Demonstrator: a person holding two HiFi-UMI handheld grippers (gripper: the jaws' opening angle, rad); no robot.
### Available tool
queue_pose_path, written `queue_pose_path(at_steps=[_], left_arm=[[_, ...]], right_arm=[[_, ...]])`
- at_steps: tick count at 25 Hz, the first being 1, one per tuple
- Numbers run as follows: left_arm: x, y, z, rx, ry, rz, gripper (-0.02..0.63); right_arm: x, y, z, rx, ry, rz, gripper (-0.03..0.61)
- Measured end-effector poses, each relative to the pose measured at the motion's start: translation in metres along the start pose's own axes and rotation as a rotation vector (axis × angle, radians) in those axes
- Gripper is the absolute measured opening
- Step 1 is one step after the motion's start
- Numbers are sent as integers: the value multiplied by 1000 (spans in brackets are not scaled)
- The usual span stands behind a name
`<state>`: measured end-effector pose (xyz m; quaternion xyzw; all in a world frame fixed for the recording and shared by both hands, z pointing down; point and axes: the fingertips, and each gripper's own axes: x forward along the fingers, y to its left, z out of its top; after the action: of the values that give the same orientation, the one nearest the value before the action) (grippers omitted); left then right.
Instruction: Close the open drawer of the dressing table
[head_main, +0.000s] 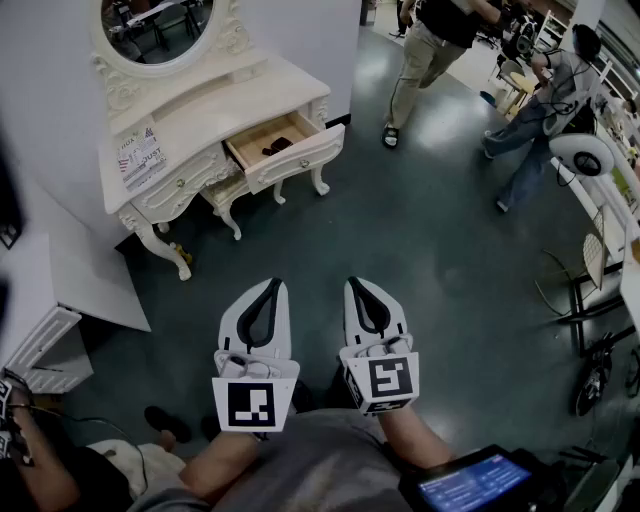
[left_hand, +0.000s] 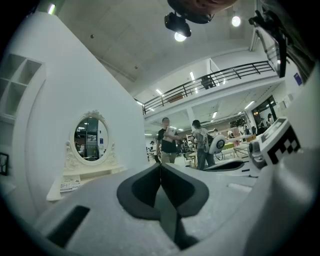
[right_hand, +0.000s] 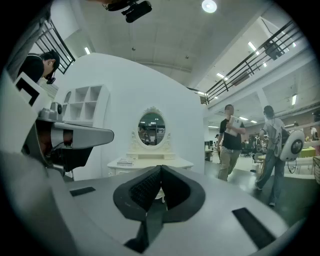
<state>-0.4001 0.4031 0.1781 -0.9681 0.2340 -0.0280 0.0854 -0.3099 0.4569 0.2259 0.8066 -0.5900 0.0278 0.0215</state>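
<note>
Cream dressing table (head_main: 232, 98) at eleven o'clock, drawer (head_main: 296, 158) pulled out; left gripper (head_main: 274, 284) and right gripper (head_main: 352, 283) both closed, empty.

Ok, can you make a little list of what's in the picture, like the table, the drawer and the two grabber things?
dressing table: white, against the wall, ahead and to the left
drawer: right-hand one, pulled open
inside it: a small dark thing, too small to tell what
mirror: oval, standing on the table
left gripper: jaws shut, empty, well short of the table
right gripper: jaws shut, empty, beside the left one
people: two on the floor beyond
</note>
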Motion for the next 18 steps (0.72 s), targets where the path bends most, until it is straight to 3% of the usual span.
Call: queue_pose_path(at_steps=[18], left_arm=[[81,-51,8,-9,13,11,15]], right_arm=[[28,-89,-5,22,8,46,15]])
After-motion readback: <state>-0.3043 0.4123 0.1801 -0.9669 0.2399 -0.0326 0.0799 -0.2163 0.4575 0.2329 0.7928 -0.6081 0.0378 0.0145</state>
